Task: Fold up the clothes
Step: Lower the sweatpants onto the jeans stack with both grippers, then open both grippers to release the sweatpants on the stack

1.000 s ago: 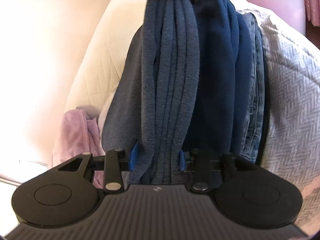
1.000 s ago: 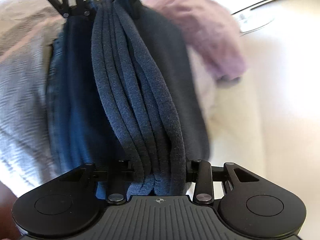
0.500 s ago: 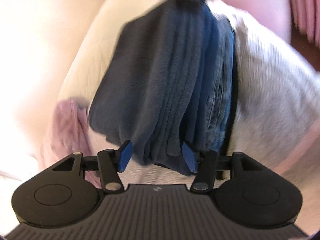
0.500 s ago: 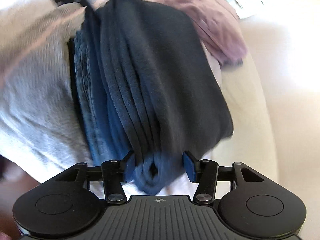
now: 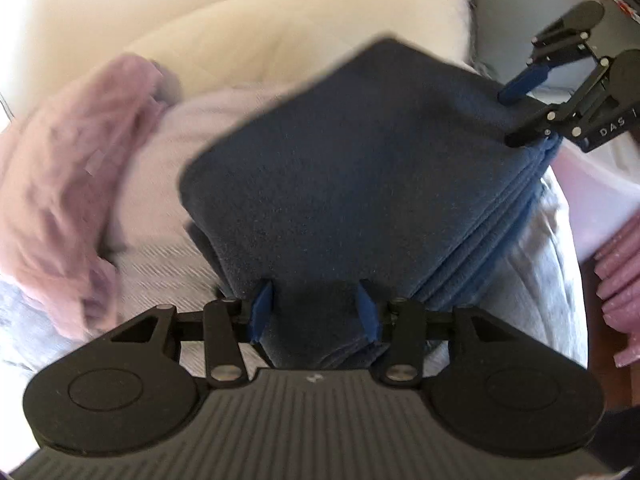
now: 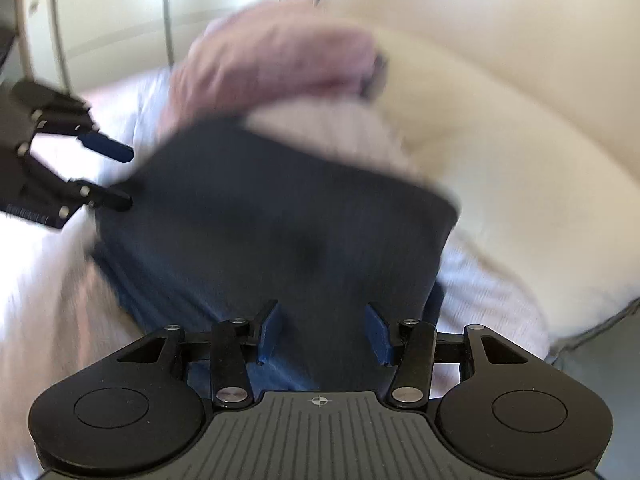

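Folded navy fleece (image 5: 360, 184) lies flat on grey blanket (image 5: 532, 280), w/ pink garment (image 5: 60, 184) just beside it & cream cushion (image 5: 280, 20) behind. Left gripper (image 5: 312, 308) at fleece's near corner, fingers spread either side of the cloth, not pinching. Right gripper (image 6: 320, 330) at opp. corner, also spread w/ cloth between; right view blurred.

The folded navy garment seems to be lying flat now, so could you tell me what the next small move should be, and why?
Probably draw both grippers back: the navy garment lies flat, and the left gripper and right gripper have open jaws.
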A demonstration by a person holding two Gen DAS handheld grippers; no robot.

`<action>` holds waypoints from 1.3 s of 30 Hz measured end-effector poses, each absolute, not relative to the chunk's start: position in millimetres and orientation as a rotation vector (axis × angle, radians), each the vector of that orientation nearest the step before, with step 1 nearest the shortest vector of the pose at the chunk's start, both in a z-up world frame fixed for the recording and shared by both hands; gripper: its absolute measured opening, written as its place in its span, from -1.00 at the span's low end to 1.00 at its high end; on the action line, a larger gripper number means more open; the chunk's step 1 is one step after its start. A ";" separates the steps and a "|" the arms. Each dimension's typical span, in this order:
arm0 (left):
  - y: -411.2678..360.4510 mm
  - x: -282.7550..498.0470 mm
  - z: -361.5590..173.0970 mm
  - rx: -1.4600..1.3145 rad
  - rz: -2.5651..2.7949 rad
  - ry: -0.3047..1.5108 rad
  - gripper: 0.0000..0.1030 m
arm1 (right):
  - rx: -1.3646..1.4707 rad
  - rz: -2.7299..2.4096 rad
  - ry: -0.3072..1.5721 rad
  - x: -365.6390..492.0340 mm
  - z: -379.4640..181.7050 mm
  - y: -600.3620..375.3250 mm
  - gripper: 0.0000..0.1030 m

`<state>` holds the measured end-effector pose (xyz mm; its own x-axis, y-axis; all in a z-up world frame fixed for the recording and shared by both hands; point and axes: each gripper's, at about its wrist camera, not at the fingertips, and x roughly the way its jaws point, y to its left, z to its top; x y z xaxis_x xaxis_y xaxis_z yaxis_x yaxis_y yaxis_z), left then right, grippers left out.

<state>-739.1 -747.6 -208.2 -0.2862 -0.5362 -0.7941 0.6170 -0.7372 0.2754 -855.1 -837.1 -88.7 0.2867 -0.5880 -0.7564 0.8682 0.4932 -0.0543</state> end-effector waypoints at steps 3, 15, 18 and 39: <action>-734.2 -733.7 -210.6 1.218 -2.056 0.138 -0.18 | 0.393 -0.956 0.841 -862.8 -96.5 -831.1 -0.02; -797.1 -754.7 -166.4 1.040 -2.037 0.278 -0.23 | 0.388 -0.961 0.881 -860.3 -111.0 -826.1 -0.02; -829.0 -763.9 -173.1 1.061 -2.003 0.361 -0.28 | 0.351 -0.984 0.882 -854.4 -118.9 -817.1 -0.02; -858.2 -758.9 -213.9 1.077 -1.909 0.481 -0.07 | 0.483 -1.044 0.599 -887.4 -58.8 -889.8 -0.02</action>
<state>-758.9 -858.2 -213.9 -0.2493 -0.4979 -0.8306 0.8322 -0.5488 0.0792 -887.4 -889.8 -58.8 0.3715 -0.6494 -0.6635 0.9006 0.4259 0.0875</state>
